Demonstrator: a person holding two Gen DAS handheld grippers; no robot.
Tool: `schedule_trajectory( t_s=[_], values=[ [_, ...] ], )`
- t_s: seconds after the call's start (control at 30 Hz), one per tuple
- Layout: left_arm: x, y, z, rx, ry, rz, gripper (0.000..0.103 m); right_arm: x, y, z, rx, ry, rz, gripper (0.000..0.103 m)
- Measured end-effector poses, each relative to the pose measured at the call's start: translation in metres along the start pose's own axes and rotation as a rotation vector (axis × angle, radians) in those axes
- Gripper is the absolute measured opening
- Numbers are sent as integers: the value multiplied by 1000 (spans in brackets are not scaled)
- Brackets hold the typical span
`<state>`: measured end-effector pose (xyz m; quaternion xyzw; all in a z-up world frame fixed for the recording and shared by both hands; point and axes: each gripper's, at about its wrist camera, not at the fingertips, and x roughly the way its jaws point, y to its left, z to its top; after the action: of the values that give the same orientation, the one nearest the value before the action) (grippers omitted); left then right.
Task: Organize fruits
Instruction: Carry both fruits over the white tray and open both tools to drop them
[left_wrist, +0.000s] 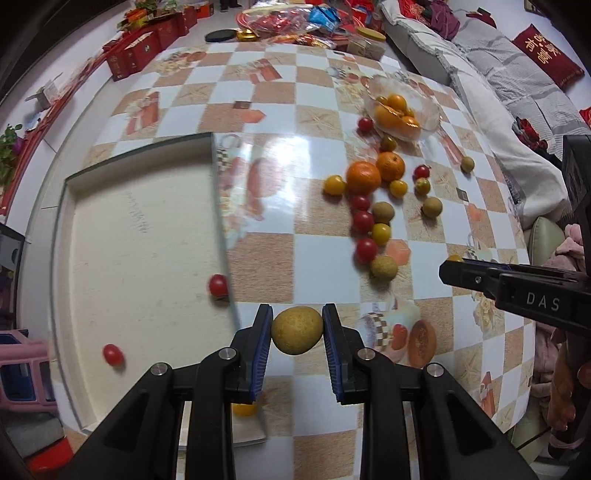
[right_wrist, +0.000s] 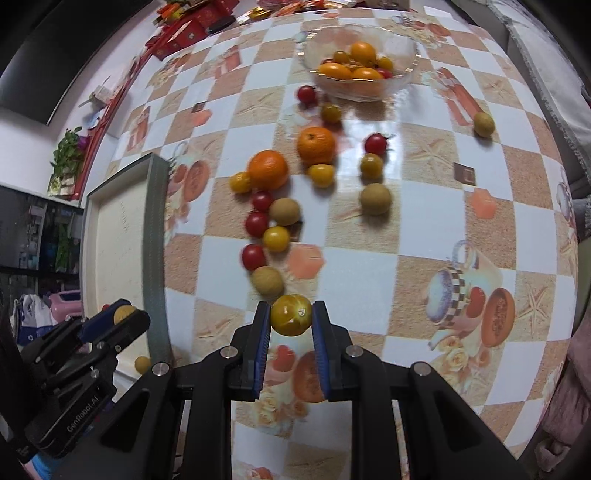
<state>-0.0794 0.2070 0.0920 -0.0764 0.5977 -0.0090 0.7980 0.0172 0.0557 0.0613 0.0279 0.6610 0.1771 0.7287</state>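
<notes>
1. Left wrist view: left tool pinching a tan longan between its blue pads, lifted just right of the tray wall. Round and hard-skinned, it could squirt out if the squeeze eases.
2. Two cherry tomatoes lie loose in the tray ahead-left of this tool; a dropped longan may roll among them or bounce over the low rim.
3. Right wrist view: right tool pinching a yellow cherry tomato above the bench. Soft skin, so too much pressure could split it.
4. Directly ahead sits another longan; swinging forward could knock it rolling.
5. Both tools hang near each other; they might collide.
</notes>
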Motion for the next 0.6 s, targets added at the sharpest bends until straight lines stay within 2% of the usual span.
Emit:
schedule_trajectory(
  t_s=[0.3,0.6],
  values=[
    [-13,72,-4,-92,-24,68,29,17,87,18,-140,24,41,24],
    [6,136,4,-141,-10,144,29,49,160,48,-224,63,68,24]
  ],
)
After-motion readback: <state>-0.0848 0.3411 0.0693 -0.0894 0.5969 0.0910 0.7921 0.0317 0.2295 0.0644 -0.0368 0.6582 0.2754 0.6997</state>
